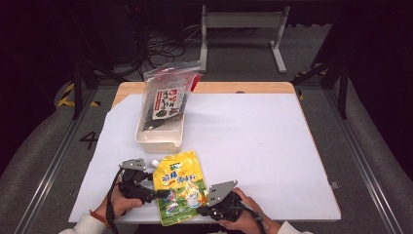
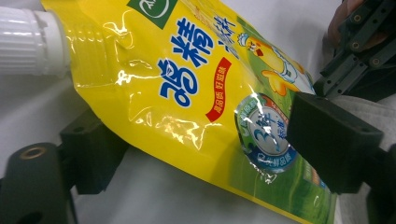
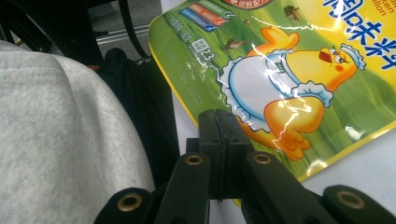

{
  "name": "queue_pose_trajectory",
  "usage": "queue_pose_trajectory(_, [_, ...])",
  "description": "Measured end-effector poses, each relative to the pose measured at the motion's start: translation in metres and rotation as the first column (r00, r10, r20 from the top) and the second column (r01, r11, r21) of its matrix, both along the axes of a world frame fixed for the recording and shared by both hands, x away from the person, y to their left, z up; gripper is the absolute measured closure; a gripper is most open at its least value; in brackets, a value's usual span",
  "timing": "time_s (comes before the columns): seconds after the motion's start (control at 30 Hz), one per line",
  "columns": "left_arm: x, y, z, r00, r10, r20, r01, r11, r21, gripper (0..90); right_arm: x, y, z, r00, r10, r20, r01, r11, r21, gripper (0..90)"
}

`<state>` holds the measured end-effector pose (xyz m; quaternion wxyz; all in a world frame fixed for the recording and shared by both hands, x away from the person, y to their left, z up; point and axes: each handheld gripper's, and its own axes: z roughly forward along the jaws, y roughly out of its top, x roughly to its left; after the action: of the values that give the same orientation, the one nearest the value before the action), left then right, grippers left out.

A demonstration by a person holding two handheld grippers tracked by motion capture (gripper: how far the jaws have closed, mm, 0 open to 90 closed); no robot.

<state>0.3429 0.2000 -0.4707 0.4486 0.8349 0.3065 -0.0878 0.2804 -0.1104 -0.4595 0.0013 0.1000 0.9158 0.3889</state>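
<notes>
Count on my table (image 1: 272, 146): one yellow spouted seasoning pouch (image 1: 179, 187), nearest my edge. One white rectangular tub (image 1: 158, 139) just beyond the pouch. One clear zip bag of dried seaweed (image 1: 165, 100) standing in that tub. Two tongs: my left gripper (image 1: 163, 194) and right gripper (image 1: 203, 210), either side of the pouch.

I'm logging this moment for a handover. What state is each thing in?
Yellow spout pouch: lying flat on the table, white cap on.
Left gripper: jaws wide, straddling the pouch's edge, not pressing.
Right gripper: jaws shut on the pouch's bottom edge.
Seaweed bag: standing tilted in the white tub.
</notes>
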Motion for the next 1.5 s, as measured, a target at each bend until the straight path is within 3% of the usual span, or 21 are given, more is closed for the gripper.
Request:
queue_pose_trajectory(0.17, [0.006, -0.008, 0.0, 0.9995, 0.031, 0.001, -0.031, 0.9994, -0.014, 28.0, 0.004, -0.002, 0.0, 0.9999, -0.007, -0.012, 0.007, 1.0, 0.01, 90.0])
queue_pose_trajectory(0.27, [0.01, -0.006, 0.002, 0.9978, 0.065, 0.008, -0.065, 0.9968, -0.048, 50.2, 0.005, -0.003, 0.0, 0.9999, -0.007, -0.015, 0.007, 1.0, 0.01, 90.0])
queue_pose_trajectory(0.33, [0.009, -0.009, 0.005, 0.9976, 0.049, 0.048, -0.048, 0.9982, -0.037, 70.3, 0.005, -0.004, 0.0, 0.9998, -0.011, -0.018, 0.012, 1.0, 0.015, 90.0])
queue_pose_trajectory(0.37, [0.007, -0.012, 0.005, 0.9972, 0.041, 0.063, -0.039, 0.999, -0.023, 76.1, 0.005, -0.004, 0.0, 0.9998, -0.012, -0.015, 0.013, 1.0, 0.016, 90.0])
queue_pose_trajectory(0.4, [0.004, -0.016, 0.008, 0.9941, 0.024, 0.106, -0.024, 0.9997, 0.003, 78.2, 0.005, -0.005, 0.0, 0.9998, -0.012, -0.018, 0.012, 1.0, 0.018, 90.0])
queue_pose_trajectory(0.43, [0.003, -0.017, 0.01, 0.9922, 0.017, 0.124, -0.017, 0.9998, 0.003, 81.9, 0.005, -0.005, 0.0, 0.9996, -0.017, -0.021, 0.018, 1.0, 0.021, 90.0])
queue_pose_trajectory(0.6, [-0.002, -0.02, 0.017, 0.9812, 0.018, 0.192, -0.016, 0.9998, -0.013, 86.7, 0.007, -0.01, 0.002, 0.9987, -0.047, -0.02, 0.047, 0.999, 0.024, 90.0])
queue_pose_trajectory(0.77, [-0.006, -0.019, 0.026, 0.9582, -0.006, 0.286, 0.017, 0.9993, -0.034, 87.5, 0.014, -0.021, 0.009, 0.9906, -0.114, -0.076, 0.12, 0.99, 0.075, 86.5])
queue_pose_trajectory(0.87, [-0.008, -0.019, 0.034, 0.9434, -0.005, 0.332, 0.026, 0.9979, -0.059, 87.7, 0.018, -0.027, 0.011, 0.9857, -0.155, -0.066, 0.16, 0.983, 0.085, 88.0])
queue_pose_trajectory(0.9, [-0.009, -0.019, 0.036, 0.9427, -0.008, 0.334, 0.033, 0.9972, -0.067, 87.7, 0.019, -0.03, 0.012, 0.9841, -0.167, -0.06, 0.172, 0.981, 0.087, 87.4])
queue_pose_trajectory(1.0, [-0.012, -0.018, 0.046, 0.9259, -0.018, 0.377, 0.055, 0.9948, -0.086, 87.9, 0.022, -0.036, 0.015, 0.9807, -0.19, -0.045, 0.194, 0.976, 0.101, 85.7])
queue_pose_trajectory(1.03, [-0.012, -0.018, 0.046, 0.9259, -0.018, 0.377, 0.055, 0.9948, -0.086, 88.0, 0.022, -0.036, 0.015, 0.9807, -0.19, -0.045, 0.194, 0.976, 0.101, 85.7])
queue_pose_trajectory(1.07, [-0.012, -0.017, 0.049, 0.9227, -0.017, 0.385, 0.059, 0.9935, -0.097, 88.0, 0.024, -0.04, 0.017, 0.9774, -0.211, -0.021, 0.212, 0.971, 0.109, 85.2])
queue_pose_trajectory(1.23, [-0.014, -0.012, 0.061, 0.9068, 0.001, 0.421, 0.056, 0.9906, -0.124, 88.4, 0.029, -0.053, 0.026, 0.9666, -0.256, -0.009, 0.254, 0.954, 0.157, 84.1])
queue_pose_trajectory(1.27, [-0.014, -0.011, 0.064, 0.9003, 0.005, 0.435, 0.056, 0.99, -0.129, 88.4, 0.03, -0.054, 0.027, 0.9653, -0.261, -0.003, 0.258, 0.953, 0.158, 83.3])
queue_pose_trajectory(1.33, [-0.015, -0.01, 0.067, 0.8984, 0.013, 0.439, 0.053, 0.989, -0.138, 88.5, 0.031, -0.058, 0.029, 0.9614, -0.275, 0.002, 0.271, 0.948, 0.169, 81.8])
queue_pose_trajectory(1.4, [-0.015, -0.008, 0.071, 0.892, 0.019, 0.452, 0.051, 0.9883, -0.144, 88.6, 0.033, -0.061, 0.031, 0.9574, -0.289, 0.008, 0.283, 0.943, 0.176, 80.0])
queue_pose_trajectory(1.5, [-0.015, -0.006, 0.076, 0.8856, 0.015, 0.464, 0.06, 0.9872, -0.148, 88.6, 0.036, -0.065, 0.032, 0.9456, -0.325, 0.006, 0.319, 0.93, 0.184, 74.6])
